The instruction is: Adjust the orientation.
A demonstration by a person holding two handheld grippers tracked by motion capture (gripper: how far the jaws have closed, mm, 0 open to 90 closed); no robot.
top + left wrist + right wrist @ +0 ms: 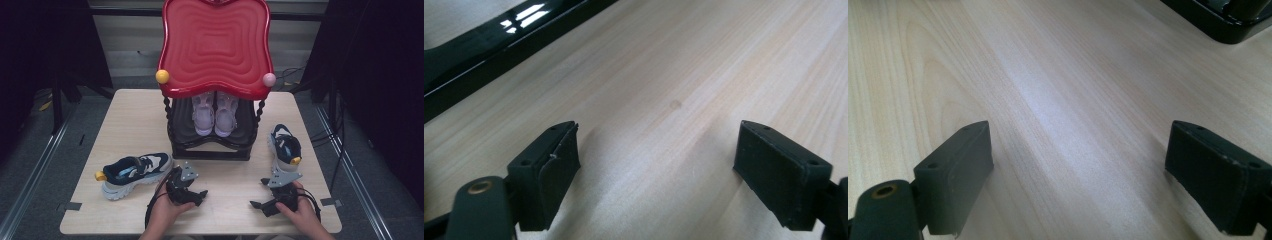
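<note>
A dark blue and white sneaker lies on its side at the table's left, with a yellow tab at its heel. Its mate stands at the right, toe towards me. My left gripper rests on the table just right of the left sneaker. Its jaws stand open over bare wood. My right gripper rests below the right sneaker and is also open, with nothing between its jaws. A hand holds each gripper at the table's near edge.
A black two-tier rack with a glossy red wavy top stands at the back middle. A pair of pale pink sandals sits on its lower shelf. The rack's black base edge is close ahead of the left gripper.
</note>
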